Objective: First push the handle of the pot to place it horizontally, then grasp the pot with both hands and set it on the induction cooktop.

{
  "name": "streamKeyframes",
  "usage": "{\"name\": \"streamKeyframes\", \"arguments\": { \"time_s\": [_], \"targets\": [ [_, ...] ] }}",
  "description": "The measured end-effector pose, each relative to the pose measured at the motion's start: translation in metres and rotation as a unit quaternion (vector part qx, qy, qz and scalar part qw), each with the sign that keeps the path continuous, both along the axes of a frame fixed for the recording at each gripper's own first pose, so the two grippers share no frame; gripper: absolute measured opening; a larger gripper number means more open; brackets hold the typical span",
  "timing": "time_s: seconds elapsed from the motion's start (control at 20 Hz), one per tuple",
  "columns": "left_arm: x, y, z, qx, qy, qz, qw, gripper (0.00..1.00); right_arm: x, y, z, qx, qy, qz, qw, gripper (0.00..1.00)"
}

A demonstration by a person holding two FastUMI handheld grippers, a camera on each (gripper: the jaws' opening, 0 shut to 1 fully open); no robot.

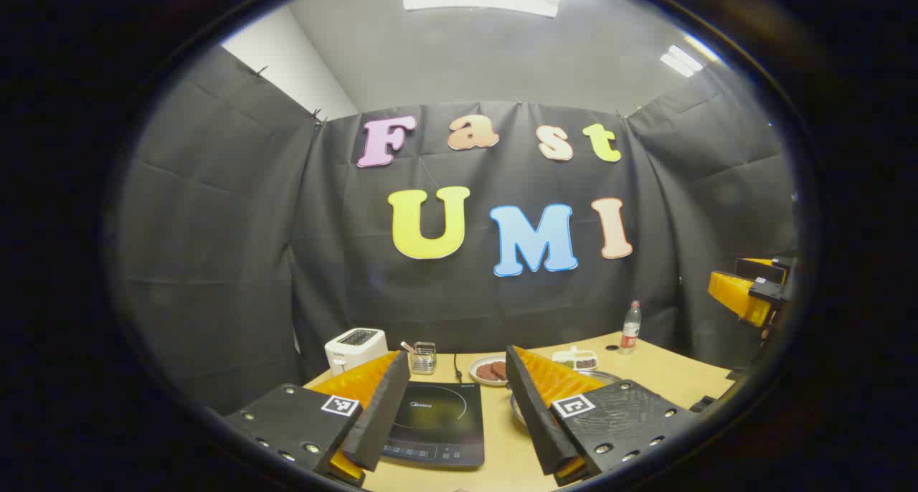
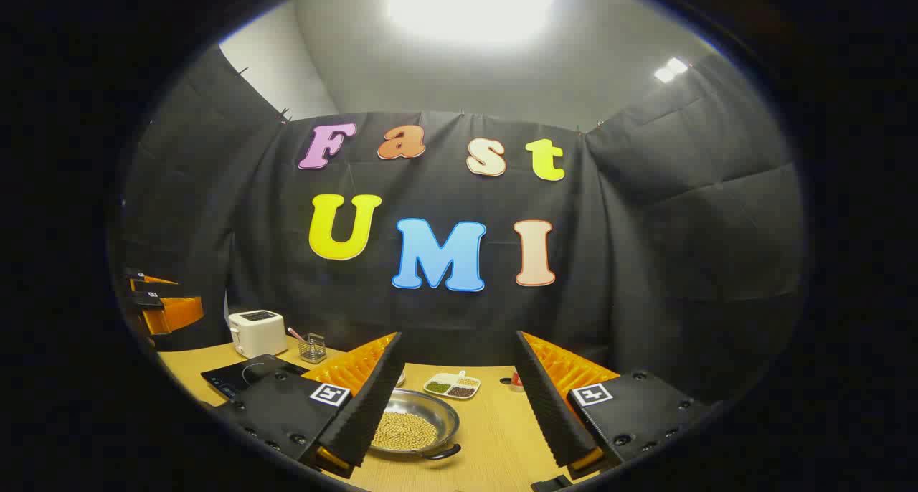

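Round silver metal pot (image 2: pixel 414 424) showing yellow-tan beans, black handle at near rim. Flat black glass induction cooktop (image 1: pixel 436 424) carrying thin white ring marking. Gripper fingers (image 2: pixel 362 399) showing orange ribbed faces, black pads, black-white square tags. Light wooden table (image 2: pixel 495 434) looking pale tan. White toaster (image 2: pixel 257 332) sitting far left.

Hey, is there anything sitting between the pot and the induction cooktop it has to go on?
Nothing visible. In the right gripper view the pot lies right of the induction cooktop, though the right gripper's own finger hides part of the table between them.
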State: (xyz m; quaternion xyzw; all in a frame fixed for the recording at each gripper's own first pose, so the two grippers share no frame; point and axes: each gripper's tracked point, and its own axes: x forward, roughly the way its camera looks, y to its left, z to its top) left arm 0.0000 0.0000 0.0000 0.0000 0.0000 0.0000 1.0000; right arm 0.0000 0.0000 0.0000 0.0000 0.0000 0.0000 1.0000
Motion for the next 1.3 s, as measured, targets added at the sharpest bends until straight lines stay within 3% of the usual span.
{"name": "streamKeyframes", "arguments": {
  "time_s": [0.3,0.6,0.9,1.1,1.15,1.3],
  "targets": [
    [0.0,0.006,0.006,0.007,-0.007,0.003,1.0,0.79,0.006,0.003,-0.001,0.019,0.008,-0.002,1.0,0.96],
    [0.0,0.016,0.004,0.005,-0.005,0.011,1.0,0.82,0.009,0.005,-0.009,0.01,0.016,-0.004,1.0,0.96],
    [0.004,0.018,0.01,0.006,-0.013,0.007,1.0,0.8,0.01,0.004,-0.009,0.001,0.017,-0.008,1.0,0.96],
    [0.002,0.019,0.011,0.007,-0.015,0.006,1.0,0.8,0.01,0.002,-0.008,-0.008,0.015,-0.009,1.0,0.87],
    [0.001,0.02,0.012,0.008,-0.015,0.007,1.0,0.8,0.009,0.003,-0.007,-0.009,0.015,-0.007,1.0,0.77],
    [-0.001,0.024,0.011,0.011,-0.015,0.01,1.0,0.82,0.009,0.008,-0.008,-0.007,0.016,-0.001,1.0,0.63]
  ]
}}
